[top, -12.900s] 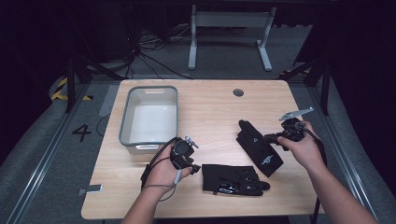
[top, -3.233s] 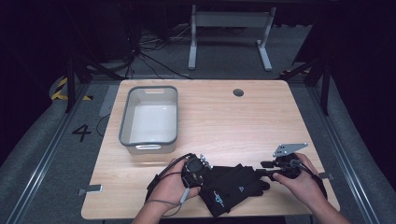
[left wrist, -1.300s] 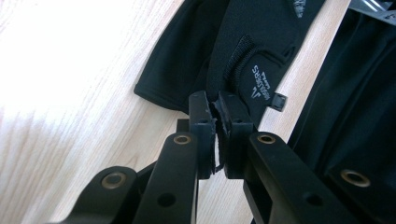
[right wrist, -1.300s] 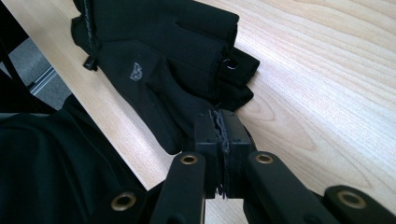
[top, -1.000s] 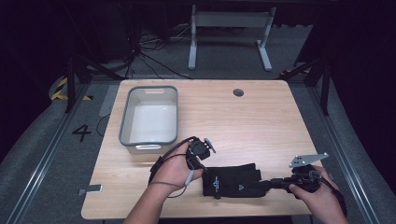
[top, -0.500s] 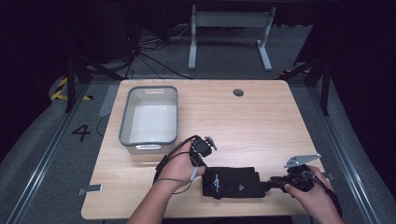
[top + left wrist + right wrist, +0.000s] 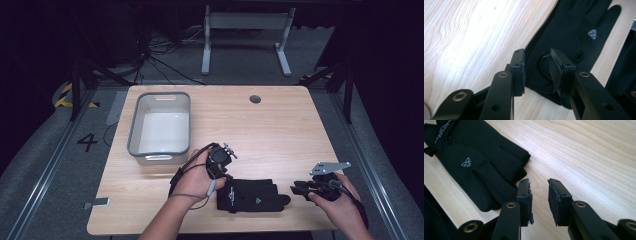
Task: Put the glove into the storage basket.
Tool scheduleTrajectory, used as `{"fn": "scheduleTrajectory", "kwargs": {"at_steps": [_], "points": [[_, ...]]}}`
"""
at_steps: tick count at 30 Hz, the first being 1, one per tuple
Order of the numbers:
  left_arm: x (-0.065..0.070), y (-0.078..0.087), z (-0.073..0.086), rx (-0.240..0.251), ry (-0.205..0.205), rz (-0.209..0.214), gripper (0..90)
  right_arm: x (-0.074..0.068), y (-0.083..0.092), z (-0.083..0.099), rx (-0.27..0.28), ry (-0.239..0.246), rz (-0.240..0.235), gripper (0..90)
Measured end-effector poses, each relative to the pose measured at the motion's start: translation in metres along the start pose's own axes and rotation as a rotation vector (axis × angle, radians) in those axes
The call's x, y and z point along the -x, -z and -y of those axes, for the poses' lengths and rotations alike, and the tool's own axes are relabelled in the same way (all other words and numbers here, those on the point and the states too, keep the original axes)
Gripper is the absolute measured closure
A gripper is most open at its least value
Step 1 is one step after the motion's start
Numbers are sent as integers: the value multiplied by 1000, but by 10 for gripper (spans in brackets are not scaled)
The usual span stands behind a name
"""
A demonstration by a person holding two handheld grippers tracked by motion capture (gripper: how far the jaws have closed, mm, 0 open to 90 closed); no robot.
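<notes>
Release step: black gloves (image 7: pixel 251 195) stacked flat at desk (image 7: pixel 280 125) near edge. Left gripper (image 7: pixel 223 176) and right gripper (image 7: pixel 298 188) fingers just spreading, pinching nothing. Next, likely: lift clear, or regrasp stack for grey bin (image 7: pixel 136 131).

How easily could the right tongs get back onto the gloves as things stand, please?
Probably easily: the right tongs have just been opening, nothing between the jaws, and sit just off the fingertip end of the gloves, with bare table between.

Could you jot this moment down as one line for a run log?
gloves: stacked flat at table front | left gripper: just opened, over cuff | right gripper: just opened, off fingertips | bin: empty
</notes>
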State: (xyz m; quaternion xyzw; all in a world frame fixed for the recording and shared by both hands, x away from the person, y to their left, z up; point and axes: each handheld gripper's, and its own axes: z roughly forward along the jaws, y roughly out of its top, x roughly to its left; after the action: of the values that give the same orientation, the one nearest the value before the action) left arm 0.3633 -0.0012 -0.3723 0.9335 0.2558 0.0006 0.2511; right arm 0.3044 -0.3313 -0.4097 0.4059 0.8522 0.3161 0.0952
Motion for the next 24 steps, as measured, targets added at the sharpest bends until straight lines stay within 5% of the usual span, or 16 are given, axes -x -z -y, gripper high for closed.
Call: {"fn": "scheduleTrajectory", "kwargs": {"at_steps": [14, 24], "points": [[30, -24, -20, -7, -147, 70, 536, 24, -4, 5, 22, -27, -3, 643], [37, -58, -25, -33, -163, 108, 484, 23, -2, 5, 28, -39, -20, 658]]}}
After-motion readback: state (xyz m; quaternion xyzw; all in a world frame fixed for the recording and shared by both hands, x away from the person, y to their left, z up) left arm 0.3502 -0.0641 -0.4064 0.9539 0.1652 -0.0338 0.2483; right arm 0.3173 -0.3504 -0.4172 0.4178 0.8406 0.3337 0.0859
